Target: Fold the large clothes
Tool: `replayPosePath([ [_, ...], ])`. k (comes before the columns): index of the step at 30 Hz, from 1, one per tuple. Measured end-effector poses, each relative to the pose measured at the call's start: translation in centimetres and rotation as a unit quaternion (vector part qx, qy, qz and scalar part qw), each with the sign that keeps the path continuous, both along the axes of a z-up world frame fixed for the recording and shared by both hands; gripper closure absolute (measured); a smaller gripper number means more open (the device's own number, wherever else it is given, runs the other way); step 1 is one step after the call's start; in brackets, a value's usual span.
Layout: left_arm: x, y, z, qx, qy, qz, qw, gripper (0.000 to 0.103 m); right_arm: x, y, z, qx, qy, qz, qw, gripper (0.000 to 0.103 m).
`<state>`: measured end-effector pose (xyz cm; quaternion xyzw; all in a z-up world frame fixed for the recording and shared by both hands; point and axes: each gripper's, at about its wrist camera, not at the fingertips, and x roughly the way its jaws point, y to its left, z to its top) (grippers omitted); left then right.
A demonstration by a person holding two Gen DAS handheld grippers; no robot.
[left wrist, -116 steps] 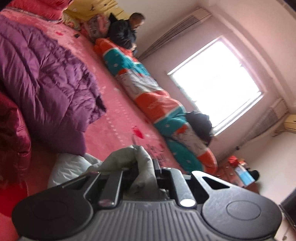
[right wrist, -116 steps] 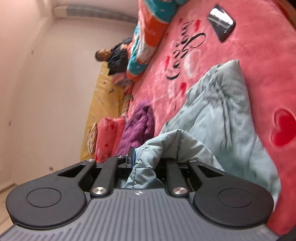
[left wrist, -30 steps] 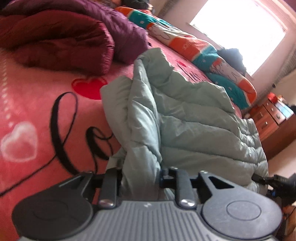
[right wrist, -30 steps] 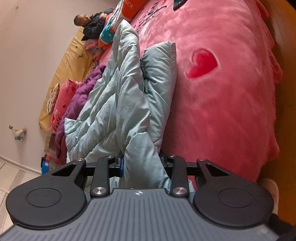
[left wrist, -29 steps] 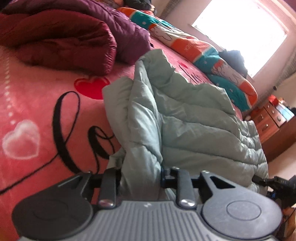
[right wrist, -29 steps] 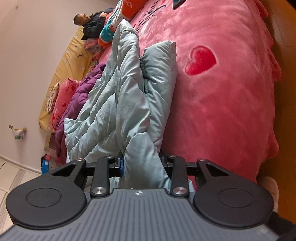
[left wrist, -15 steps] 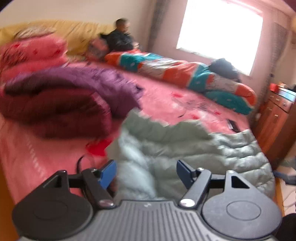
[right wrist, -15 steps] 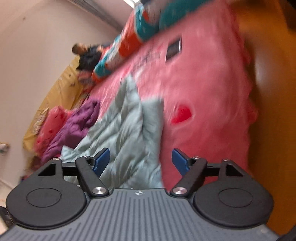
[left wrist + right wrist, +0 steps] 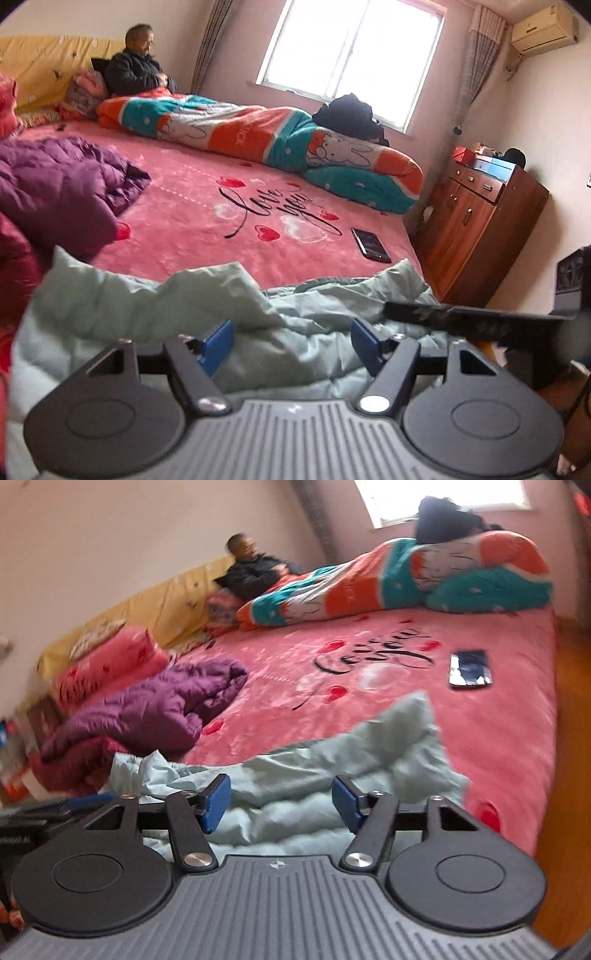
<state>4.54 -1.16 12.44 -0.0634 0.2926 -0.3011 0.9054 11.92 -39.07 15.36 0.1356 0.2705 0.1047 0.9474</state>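
Note:
The pale green puffer jacket [image 9: 140,299] lies crumpled on the pink bed blanket [image 9: 207,236], near its front edge. My left gripper [image 9: 291,343] hovers just above it, open, its blue pads [image 9: 218,345] clear of the fabric. The right wrist view shows the same jacket [image 9: 332,768] below my right gripper [image 9: 280,808]. That gripper's jaws are closing, wide apart, with nothing pressed between the pads [image 9: 345,806]. A black part of the right gripper [image 9: 461,317] crosses the left wrist view at the right.
A purple jacket [image 9: 159,705] and a dark red one [image 9: 74,764] are piled at the left. A phone [image 9: 370,244] lies on the blanket. A rolled quilt [image 9: 280,136] and a seated person [image 9: 138,72] are at the far side. A wooden cabinet [image 9: 476,218] stands right of the bed.
Both grippers have let go of the green jacket, opened, rolled to level and lifted away. The jacket now rests on the bed in front of them.

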Motion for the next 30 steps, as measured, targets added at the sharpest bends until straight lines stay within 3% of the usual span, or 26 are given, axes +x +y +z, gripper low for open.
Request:
replayPosePath([
  [3, 1.2, -0.3, -1.0, 0.006, 0.009, 0.001, 0.9999, 0.034, 2.5, 1.5, -1.4, -0.019, 0.039, 0.018, 0.999, 0.058],
  [12, 5.3, 0.6, -3.7, 0.038, 0.020, 0.039, 0.9983, 0.033, 6.6, 2.5, -3.4, -0.069, 0.061, -0.015, 0.996, 0.061],
  [19, 7.4, 2.1, -5.1, 0.066, 0.002, 0.089, 0.9938, 0.030, 7.8, 0.6, -5.2, -0.065, 0.067, -0.061, 0.994, 0.064],
  [25, 8.5, 5.7, -7.1, 0.059, 0.001, 0.154, 0.9863, 0.030, 8.7, -0.1, -6.9, -0.074, 0.066, -0.077, 0.992, 0.064],
  [30, 9.3, 8.0, -9.0, 0.027, 0.026, 0.186, 0.9819, 0.030, 9.2, -0.2, -7.7, -0.065, 0.070, -0.073, 0.993, 0.064],
])
